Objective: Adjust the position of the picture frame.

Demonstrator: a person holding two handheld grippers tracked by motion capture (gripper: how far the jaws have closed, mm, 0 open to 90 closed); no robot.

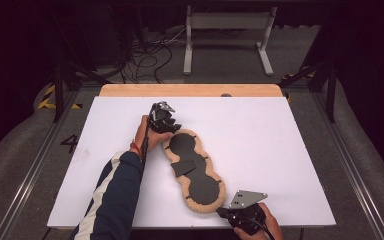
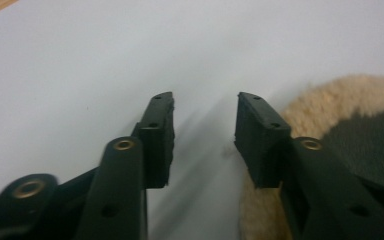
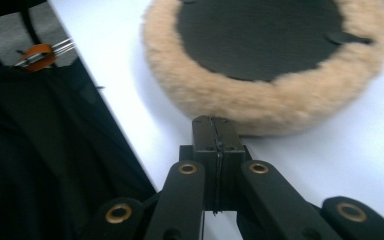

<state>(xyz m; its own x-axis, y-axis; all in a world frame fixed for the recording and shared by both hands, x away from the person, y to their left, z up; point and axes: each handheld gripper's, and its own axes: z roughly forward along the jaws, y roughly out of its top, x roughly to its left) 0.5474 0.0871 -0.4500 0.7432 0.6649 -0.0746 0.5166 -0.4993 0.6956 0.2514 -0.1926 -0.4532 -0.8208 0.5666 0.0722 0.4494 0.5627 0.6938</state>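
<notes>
my left tongs point(image 2: 203, 137) gape empty just beside the fleece pad's point(image 1: 194, 171) far end; my right tongs point(image 3: 214, 131) sit pressed together, empty, at its near end.

Tan fleece pad point(image 1: 194, 169) with black centre on white table point(image 1: 260, 145).

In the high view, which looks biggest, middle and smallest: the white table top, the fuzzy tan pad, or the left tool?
1. White table top, by far the biggest.
2. Fuzzy tan pad, long, lying across the middle.
3. Left tool, smallest; it sits at the pad's far end, so nearness barely affects this.
</notes>
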